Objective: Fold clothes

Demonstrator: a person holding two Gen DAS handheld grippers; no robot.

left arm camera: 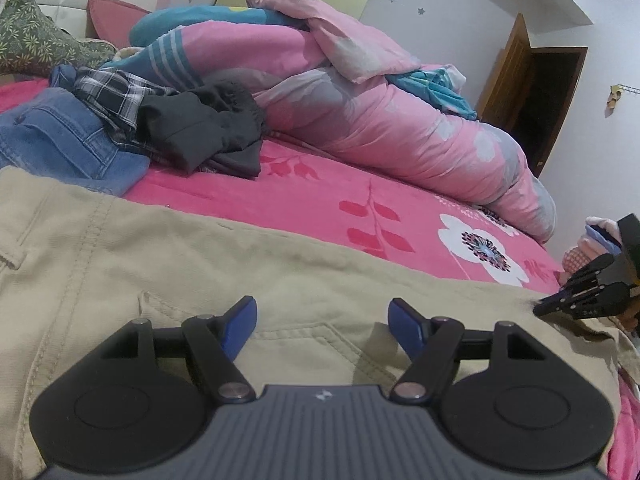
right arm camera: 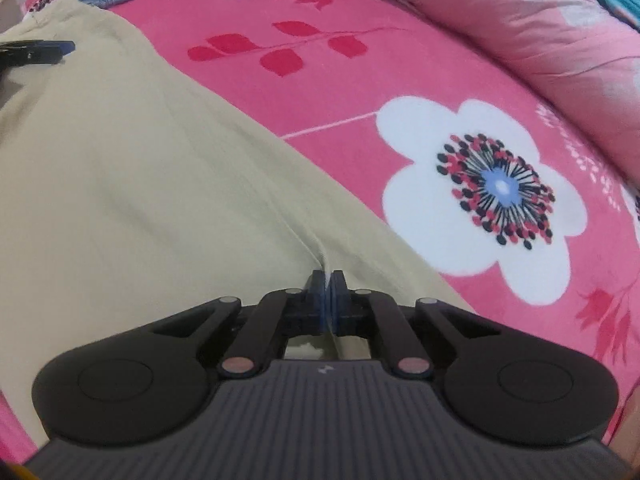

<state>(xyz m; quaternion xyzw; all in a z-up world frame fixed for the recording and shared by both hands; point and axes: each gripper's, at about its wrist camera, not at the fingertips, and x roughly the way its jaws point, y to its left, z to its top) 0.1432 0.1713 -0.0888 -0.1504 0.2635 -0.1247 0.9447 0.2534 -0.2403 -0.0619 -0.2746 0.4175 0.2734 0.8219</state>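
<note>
bedroom, pink floral bedsheet [left arm camera: 320, 204] is my work surface, rolled pink duvet [left arm camera: 380, 120] shoved to the far side so there's room to fold. khaki trousers [left arm camera: 160, 260] lie spread flat across the near part of the sheet, pocket side up, which reads to me as laid out for the first fold. my right gripper [right arm camera: 327, 280] has its jaws pinched together on a ridge of the khaki fabric near the trousers' edge, cloth visibly bunched up between the pads; i'd judge that's the grab point for lifting one half over. my left gripper [left arm camera: 322, 320] hangs just over the pocket area with jaws apart, nothing between them, likely lining up its own pinch. unfolded pile waits at the far left: one pair of blue jeans [left arm camera: 60, 136], one plaid shirt [left arm camera: 108, 92], one dark grey garment [left arm camera: 200, 128]. count: two grippers, one pair of trousers in work, three pieces queued, one duvet.
</note>
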